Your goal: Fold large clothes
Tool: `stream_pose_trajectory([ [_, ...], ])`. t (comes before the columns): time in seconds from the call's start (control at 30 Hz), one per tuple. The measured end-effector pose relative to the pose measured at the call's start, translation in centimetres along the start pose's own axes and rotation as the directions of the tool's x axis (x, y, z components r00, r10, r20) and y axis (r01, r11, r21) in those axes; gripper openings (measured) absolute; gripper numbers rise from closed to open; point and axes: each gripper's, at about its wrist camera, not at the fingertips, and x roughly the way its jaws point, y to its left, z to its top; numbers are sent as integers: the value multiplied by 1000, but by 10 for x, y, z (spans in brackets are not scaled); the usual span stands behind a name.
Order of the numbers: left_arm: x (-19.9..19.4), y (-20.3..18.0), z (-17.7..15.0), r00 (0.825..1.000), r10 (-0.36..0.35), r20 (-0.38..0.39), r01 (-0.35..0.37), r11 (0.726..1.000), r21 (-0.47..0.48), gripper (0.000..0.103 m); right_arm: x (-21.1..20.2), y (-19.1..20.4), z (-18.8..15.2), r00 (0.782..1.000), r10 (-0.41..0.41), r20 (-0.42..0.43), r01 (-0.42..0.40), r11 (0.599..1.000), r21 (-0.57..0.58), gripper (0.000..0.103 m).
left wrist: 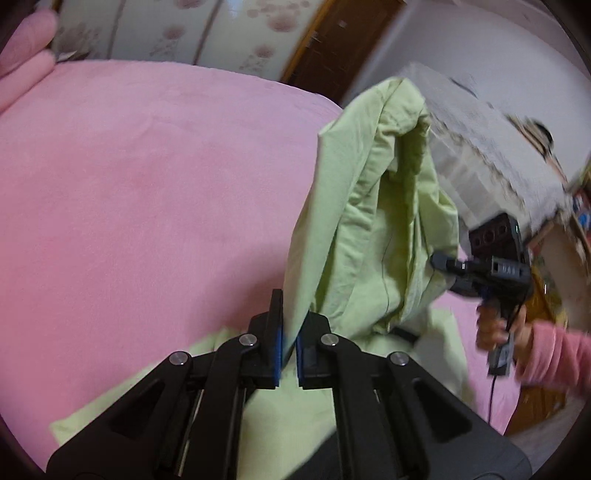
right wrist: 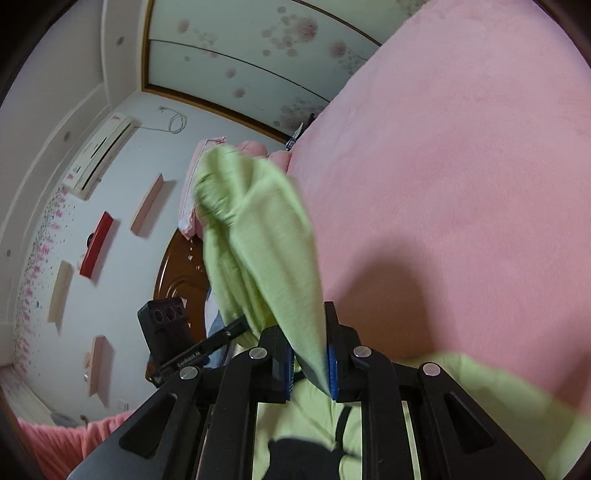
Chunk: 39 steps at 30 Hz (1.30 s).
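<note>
A light green garment [left wrist: 373,221] hangs lifted above the pink bed [left wrist: 147,184]. My left gripper [left wrist: 290,332] is shut on one edge of it. In the left wrist view my right gripper [left wrist: 441,262] pinches the garment's other side at the right. In the right wrist view my right gripper [right wrist: 310,363] is shut on a fold of the green garment [right wrist: 258,240], and my left gripper [right wrist: 236,326] shows at the left, against the cloth. The rest of the garment lies on the pink bed [right wrist: 461,166] under both grippers.
A wardrobe with flowered sliding doors [left wrist: 207,33] stands beyond the bed. A lace-covered cabinet [left wrist: 491,147] is at the right. Pink pillows [right wrist: 192,195] and a wooden headboard [right wrist: 181,277] are at the bed's head. Wall shelves [right wrist: 99,243] and an air conditioner [right wrist: 99,155] are on the wall.
</note>
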Motion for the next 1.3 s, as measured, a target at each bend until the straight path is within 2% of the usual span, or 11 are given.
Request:
stream_pose_trajectory([
  [0.17,-19,-20,-32,992,93,-84,-85,992,90,5,-24,12,-34,988,-148,-36,144,985,-96,23],
  [0.3,-21,-31,-62,978,166,-124,-149,980,135,12,-56,6,-39,975,-220,-18,217,968,-124,46],
  [0.43,-20,-22,-83,951,241,-196,-219,967,128,45,-88,-11,-41,966,-258,27,259,964,-67,63],
  [0.6,-43,-14,-106,901,366,-234,-373,928,16,45,-108,-13,-55,942,-334,35,335,942,-36,63],
  [0.67,-61,-16,-106,896,394,-206,-412,909,-53,45,-104,-6,-66,923,-384,17,384,923,-26,62],
  [0.77,-78,-36,-96,932,330,-148,-348,930,-119,45,-95,7,-69,899,-437,-38,436,900,-16,34],
  [0.87,-72,-67,-94,964,220,-147,-240,961,-139,25,-59,33,-116,923,-382,-51,383,923,23,16],
  [1.0,-34,-107,-106,972,135,-191,-162,978,-132,11,15,91,-179,964,-258,-60,255,966,-42,12],
  [1.1,-3,-119,-125,952,168,-256,-199,975,-99,5,77,104,-211,949,-270,-165,253,961,-114,11],
  [1.23,27,-95,-164,871,334,-359,-368,930,-28,1,106,76,-244,881,-426,-207,382,897,-223,0],
  [1.3,18,-73,-169,877,318,-361,-369,926,-82,1,94,61,-247,908,-363,-211,335,929,-159,0],
])
